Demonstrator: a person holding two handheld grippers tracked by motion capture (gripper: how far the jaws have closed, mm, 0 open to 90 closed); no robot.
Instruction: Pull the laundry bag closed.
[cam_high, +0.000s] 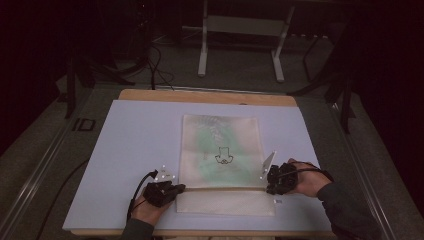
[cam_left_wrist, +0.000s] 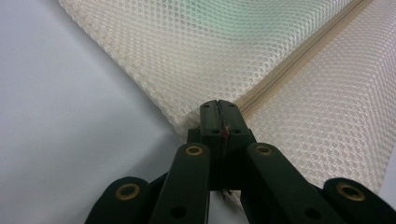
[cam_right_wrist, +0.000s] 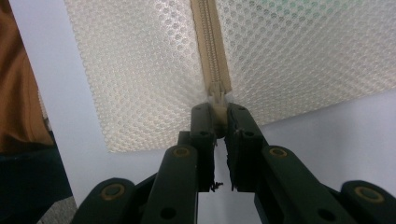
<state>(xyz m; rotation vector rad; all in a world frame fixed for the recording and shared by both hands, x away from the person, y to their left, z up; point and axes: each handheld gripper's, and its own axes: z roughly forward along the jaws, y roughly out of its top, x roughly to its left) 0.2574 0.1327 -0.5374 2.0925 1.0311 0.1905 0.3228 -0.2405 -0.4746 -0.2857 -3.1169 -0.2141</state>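
Observation:
A cream mesh bag lies flat on the white board, with something green showing through it. A zipper runs across its near end. My left gripper is shut on the bag's edge at the zipper's left end. In the left gripper view the gripper pinches the mesh bag where the zipper ends. My right gripper sits at the zipper's right end. In the right gripper view the gripper is shut on the zipper pull of the mesh bag.
The white board rests on a wooden table. A small white tag lies near the bag's right corner. Beyond the table stand a white metal frame and dark cables on the floor. A brown surface borders the board.

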